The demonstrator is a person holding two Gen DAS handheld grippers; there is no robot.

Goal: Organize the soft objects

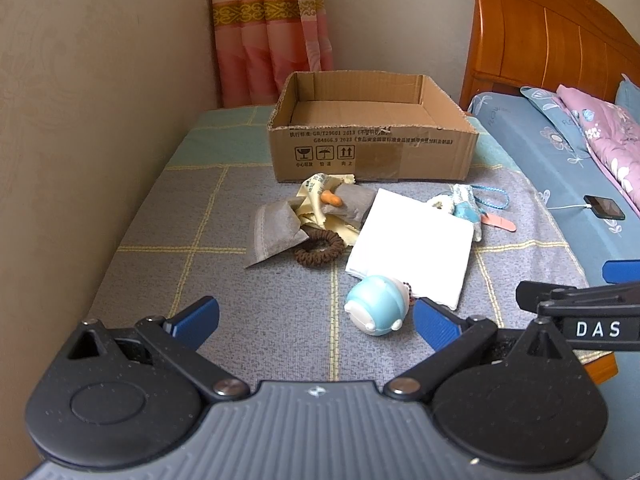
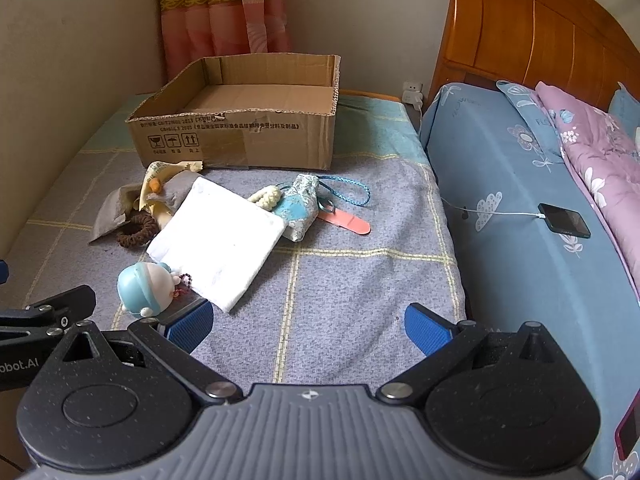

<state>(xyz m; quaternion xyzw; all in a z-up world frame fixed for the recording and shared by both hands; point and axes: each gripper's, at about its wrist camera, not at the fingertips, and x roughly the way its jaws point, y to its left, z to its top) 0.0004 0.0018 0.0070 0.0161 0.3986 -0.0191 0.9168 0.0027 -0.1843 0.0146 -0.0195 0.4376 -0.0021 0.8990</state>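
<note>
Both tongs, left gripper (image 1: 316, 322) and right gripper (image 2: 308, 328), hover spread apart and empty at frame bottom. Soft items, a round toy (image 1: 376, 308) and white cloth (image 1: 412, 240), lie mid-frame before the empty box (image 1: 372, 152); sorting appears unstarted, and the toy looks like the nearest pick.

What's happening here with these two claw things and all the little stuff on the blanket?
A person holds two claws over a checked blanket, apparently about to tidy soft things into the cardboard box, which looks empty. Both the left claw and the right claw are open and hold nothing. A white folded cloth, brown scrunchie, grey pouch, small blue pouch and round blue toy lie loose in front of the box.
</note>
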